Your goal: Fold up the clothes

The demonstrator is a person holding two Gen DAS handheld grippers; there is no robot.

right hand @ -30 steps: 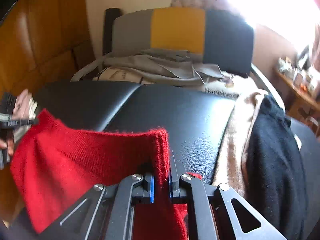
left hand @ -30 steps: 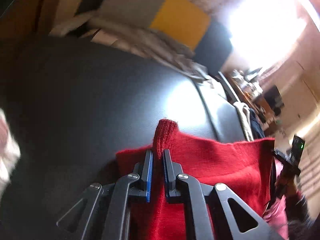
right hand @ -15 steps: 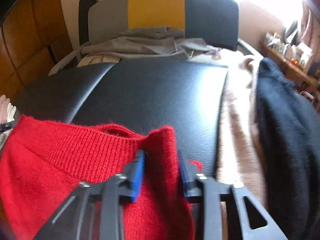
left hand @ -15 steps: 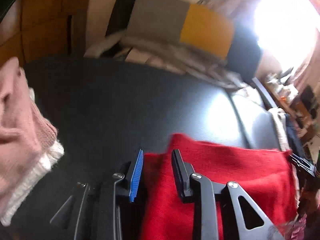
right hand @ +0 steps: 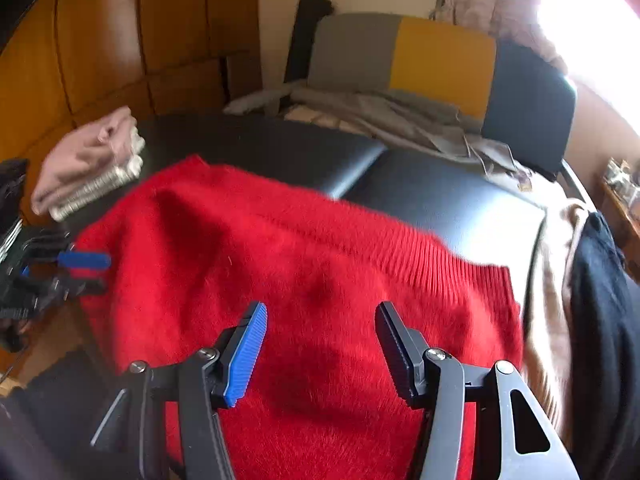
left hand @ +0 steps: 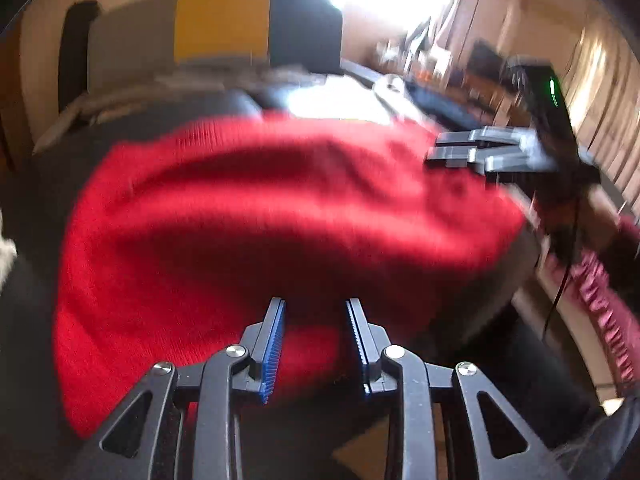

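A red knitted sweater (right hand: 304, 248) lies spread on the black padded surface (right hand: 440, 196), its ribbed hem toward the right. My right gripper (right hand: 322, 308) hangs over the sweater's near part with its jaws opening wide and nothing pressed between the pads. My left gripper (left hand: 315, 302) is open over the sweater (left hand: 260, 208) near its front edge, its blue pads clear of the cloth. Each gripper shows in the other's view: the right gripper (left hand: 434, 148) at the sweater's far right corner, the left gripper (right hand: 105, 273) at its left edge. The left wrist view is blurred.
A folded pink and white stack (right hand: 88, 164) sits at the surface's far left. A beige garment (right hand: 552, 280) and a black garment (right hand: 600, 320) lie along the right side. Grey cloth (right hand: 400, 120) is heaped before a grey, yellow and black cushion (right hand: 440, 56). Wooden panels (right hand: 100, 40) stand left.
Both grippers were shut on pinched folds of the red sweater; they have let go and pulled back, and the sweater now lies flat. The left view swung right.
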